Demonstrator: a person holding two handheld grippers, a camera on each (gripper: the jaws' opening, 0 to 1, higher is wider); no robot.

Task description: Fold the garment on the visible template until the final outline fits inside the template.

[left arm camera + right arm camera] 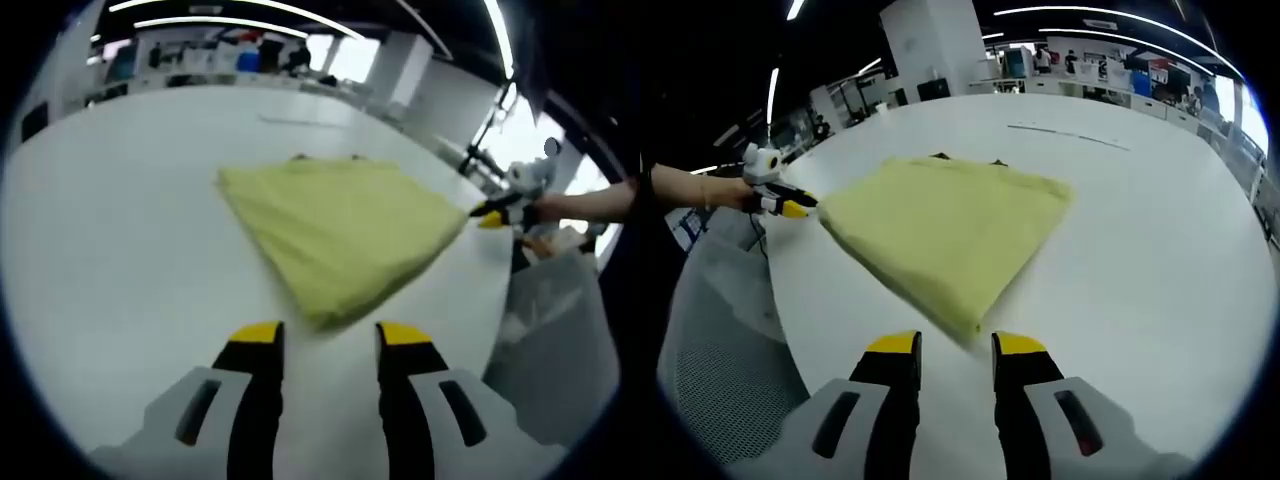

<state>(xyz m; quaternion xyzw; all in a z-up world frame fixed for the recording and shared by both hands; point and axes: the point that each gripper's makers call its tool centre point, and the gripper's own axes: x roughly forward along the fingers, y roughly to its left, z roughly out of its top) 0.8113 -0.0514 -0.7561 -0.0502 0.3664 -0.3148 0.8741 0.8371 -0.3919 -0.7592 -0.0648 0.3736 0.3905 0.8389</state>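
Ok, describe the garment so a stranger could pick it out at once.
Start at the big white table. Near its middle lies the garment, a pale yellow-green cloth folded flat into a rough square. It is the only coloured, soft thing on that white surface.

A folded, roughly square yellow-green cloth garment (340, 235) (940, 230) is seen lying flat on the white table, its nearest corner pointed just ahead of the parted jaws in both views.
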